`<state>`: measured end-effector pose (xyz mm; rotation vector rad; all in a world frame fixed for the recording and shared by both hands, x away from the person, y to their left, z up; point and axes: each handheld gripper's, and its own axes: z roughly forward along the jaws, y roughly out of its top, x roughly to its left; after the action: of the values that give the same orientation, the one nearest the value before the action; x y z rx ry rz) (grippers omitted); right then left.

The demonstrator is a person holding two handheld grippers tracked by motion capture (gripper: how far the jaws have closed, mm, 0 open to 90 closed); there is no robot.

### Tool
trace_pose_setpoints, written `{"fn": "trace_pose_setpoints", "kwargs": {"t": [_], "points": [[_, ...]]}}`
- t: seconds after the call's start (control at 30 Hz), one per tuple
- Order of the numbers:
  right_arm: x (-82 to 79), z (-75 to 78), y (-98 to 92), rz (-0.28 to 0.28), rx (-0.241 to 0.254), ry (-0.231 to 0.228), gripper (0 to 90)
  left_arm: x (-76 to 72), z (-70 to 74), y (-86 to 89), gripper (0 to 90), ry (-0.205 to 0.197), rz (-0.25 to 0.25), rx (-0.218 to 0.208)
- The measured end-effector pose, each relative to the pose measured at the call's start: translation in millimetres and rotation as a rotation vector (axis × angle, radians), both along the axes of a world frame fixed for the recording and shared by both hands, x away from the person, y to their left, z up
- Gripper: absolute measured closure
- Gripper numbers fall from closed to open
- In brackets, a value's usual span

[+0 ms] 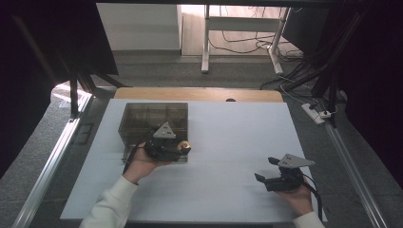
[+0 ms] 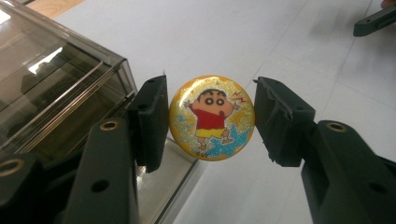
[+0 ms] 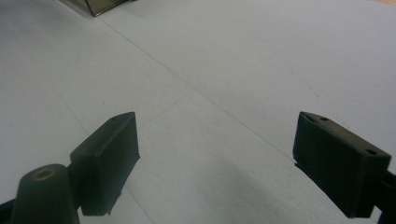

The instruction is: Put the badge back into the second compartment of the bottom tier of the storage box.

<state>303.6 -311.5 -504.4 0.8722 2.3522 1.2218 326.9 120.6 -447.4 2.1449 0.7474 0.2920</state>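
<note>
Badge: round yellow cartoon badge (image 2: 212,117) sits between the jaws of the left hand-held gripper (image 2: 211,122), both pads touching its edge, just beside the smoky clear box (image 2: 56,88).
Left hand-held gripper: clamped on the badge, at the box's near right corner.
Right hand-held gripper (image 3: 215,163): jaws wide, nothing between them, above the white bench (image 1: 237,137), well apart from the box.

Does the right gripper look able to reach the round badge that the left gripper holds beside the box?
Probably yes. The right gripper stands open, with bare table between it and the badge. The left gripper holds the badge's two sides, so only its face is free.
</note>
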Motion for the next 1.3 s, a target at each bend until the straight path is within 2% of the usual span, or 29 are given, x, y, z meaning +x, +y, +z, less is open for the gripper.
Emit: {"fn": "trace_pose_setpoints", "kwargs": {"t": [0.23, 0.67, 1.07, 1.3], "points": [[0.0, 0.0, -0.2, -0.004, -0.014, 0.001, 13.9, -0.5, 0.4, 7.9, 46.3, -0.002, 0.014, 0.0], [-0.4, -0.3, 0.3, 0.001, -0.006, -0.003, 13.9, -2.2, -0.1, 38.7, 46.3, 0.0, 0.083, -0.014], [-0.3, -0.7, 0.8, 0.001, -0.015, 0.001, 14.0, -1.5, -5.6, 63.1, 46.3, 0.012, 0.142, -0.009], [-0.2, -0.6, 0.5, -0.001, -0.016, 0.0, 14.1, 1.2, -14.3, 77.1, 46.3, 0.032, 0.182, 0.004]]}}
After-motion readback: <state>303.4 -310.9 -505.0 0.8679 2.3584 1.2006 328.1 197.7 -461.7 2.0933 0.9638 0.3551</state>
